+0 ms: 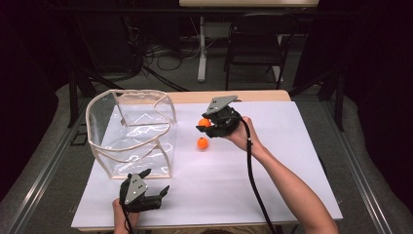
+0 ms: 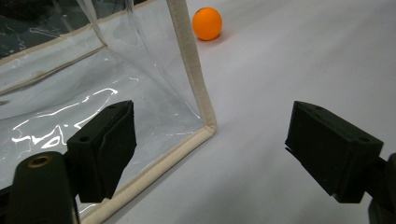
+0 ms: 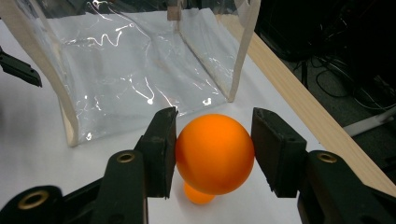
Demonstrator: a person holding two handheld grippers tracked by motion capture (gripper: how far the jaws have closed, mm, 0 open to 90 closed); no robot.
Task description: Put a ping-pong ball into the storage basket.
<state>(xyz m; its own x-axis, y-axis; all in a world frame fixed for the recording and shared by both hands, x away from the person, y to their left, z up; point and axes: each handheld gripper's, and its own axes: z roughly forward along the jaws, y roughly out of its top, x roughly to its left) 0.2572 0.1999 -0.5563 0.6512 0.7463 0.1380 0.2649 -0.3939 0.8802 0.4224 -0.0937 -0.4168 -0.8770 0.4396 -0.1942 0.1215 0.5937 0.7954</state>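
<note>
Clear plastic bag (image 1: 131,131) stands at the table's (image 1: 292,185) left; just before its near corner the left gripper (image 1: 155,184) rests low, jaws spread. Right gripper (image 1: 204,124), arm reaching forward, pinches an orange ball (image 1: 204,123); another ball (image 1: 202,143) lies beneath. No writing is readable.

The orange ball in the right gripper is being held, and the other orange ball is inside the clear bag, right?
Not quite. The right gripper does hold an orange ball, but the other orange ball lies on the white table outside the clear bag, as the high view shows.
</note>
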